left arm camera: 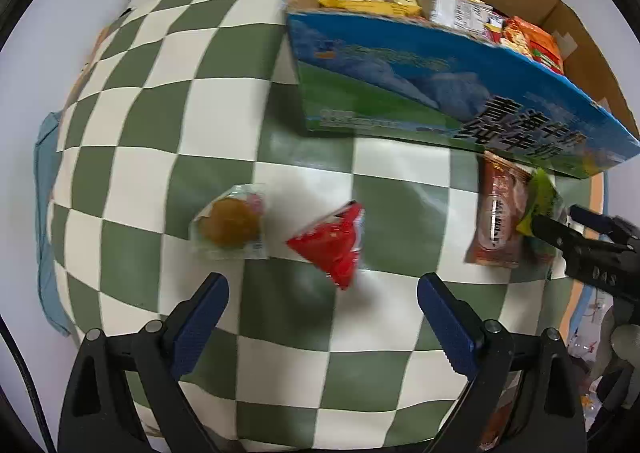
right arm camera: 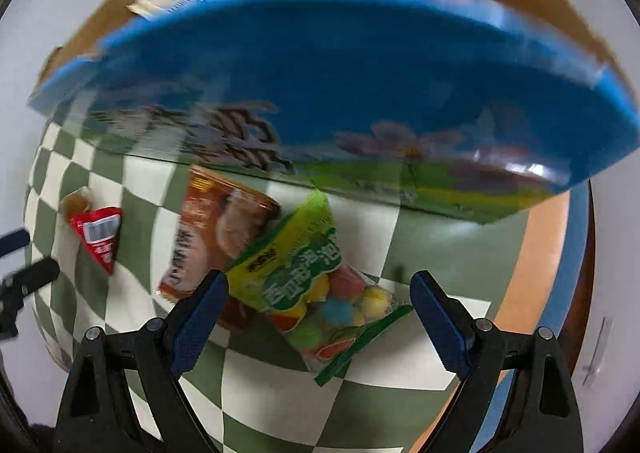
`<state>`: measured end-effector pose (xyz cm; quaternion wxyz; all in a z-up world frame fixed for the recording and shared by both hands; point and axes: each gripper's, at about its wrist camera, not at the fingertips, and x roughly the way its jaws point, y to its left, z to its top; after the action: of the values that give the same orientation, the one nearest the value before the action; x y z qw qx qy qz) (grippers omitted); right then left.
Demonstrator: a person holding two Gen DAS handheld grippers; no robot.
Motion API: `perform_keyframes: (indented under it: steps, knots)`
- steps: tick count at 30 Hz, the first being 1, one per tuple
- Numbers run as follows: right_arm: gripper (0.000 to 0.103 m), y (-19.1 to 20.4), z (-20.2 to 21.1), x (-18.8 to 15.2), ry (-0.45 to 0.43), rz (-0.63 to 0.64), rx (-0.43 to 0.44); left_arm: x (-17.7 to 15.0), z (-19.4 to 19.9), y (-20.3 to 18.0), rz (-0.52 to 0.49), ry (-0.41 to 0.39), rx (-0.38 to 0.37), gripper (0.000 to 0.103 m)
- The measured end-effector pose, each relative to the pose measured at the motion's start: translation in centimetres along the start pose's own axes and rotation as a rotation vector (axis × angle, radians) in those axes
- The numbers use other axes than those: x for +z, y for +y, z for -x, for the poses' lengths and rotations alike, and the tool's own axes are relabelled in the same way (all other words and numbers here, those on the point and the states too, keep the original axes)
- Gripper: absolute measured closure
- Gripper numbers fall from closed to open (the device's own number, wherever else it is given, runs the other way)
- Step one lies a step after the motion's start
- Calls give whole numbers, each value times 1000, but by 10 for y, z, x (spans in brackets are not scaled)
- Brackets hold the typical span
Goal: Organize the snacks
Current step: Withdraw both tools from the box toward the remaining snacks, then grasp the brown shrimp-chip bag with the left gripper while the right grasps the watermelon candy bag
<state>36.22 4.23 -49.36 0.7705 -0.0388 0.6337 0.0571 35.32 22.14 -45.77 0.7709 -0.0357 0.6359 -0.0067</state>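
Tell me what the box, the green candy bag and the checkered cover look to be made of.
Box: corrugated cardboard, brown raw inside, glossy printed outside.
Green candy bag: thin glossy plastic film, partly clear, since coloured balls show through.
Checkered cover: probably smooth vinyl or coated cloth; it shows a soft sheen, though the weave is not visible.

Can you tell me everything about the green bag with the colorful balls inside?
The green candy bag is a shiny plastic packet, lime green on top with a clear window showing yellow, red, blue and green balls. Its dark green crimped end points toward the camera. It looks sealed and lies flat, slanted, on the checkered cloth, just in front of the blue box. One edge overlaps the brown snack pack. It sits between the right gripper's open fingers, which do not look closed on it.
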Motion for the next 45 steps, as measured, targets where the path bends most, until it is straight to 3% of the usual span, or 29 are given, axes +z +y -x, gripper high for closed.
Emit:
perform_keyframes:
  steps: [1,3,6,8,10,12,14,16,19,22,27,28,31,33,36,45]
  knots:
    - [20,-6,-2,-1,11,-53,32,-1,0,-4,-6,-2,0,6]
    - [20,-20,-5,-6,43,-174,57,0,1,-13,-20,-5,-14,6]
    - [20,-33,-4,-18,105,-349,235,1,0,-32,-52,-5,-35,6]
    - [19,-33,4,-21,84,-352,277,4,0,-44,-75,-6,-38,6]
    - [11,-26,16,-21,38,-254,207,7,-1,-57,-96,-6,-43,6]
    - [11,-17,13,-20,40,-160,117,10,-4,-68,-115,1,-48,6]
    - [11,-13,-1,-16,82,-119,94,14,-8,-78,-133,8,-50,6]
    - [15,-13,-19,-19,122,-123,82,17,-10,-90,-153,13,-49,6]
    - [41,-23,-30,-32,124,-161,81,22,-12,-107,-181,22,-49,6]
    - [42,-41,-22,-48,106,-220,30,28,-19,-128,-201,33,-65,6]
    - [42,-62,-21,-71,106,-297,16,38,-41,-168,-252,55,-56,7]
    - [42,-64,-23,-74,107,-307,19,39,-47,-176,-265,60,-50,9]
    - [42,-65,-27,-77,95,-330,18,39,-60,-190,-300,77,-32,41]
    - [42,-69,-24,-84,87,-342,10,34,-59,-191,-308,56,-32,49]
    - [43,-65,-23,-88,73,-337,-3,20,-55,-180,-297,55,-46,49]
    - [43,-7,-15,-113,120,-232,27,-31,-76,-124,-154,202,-142,49]
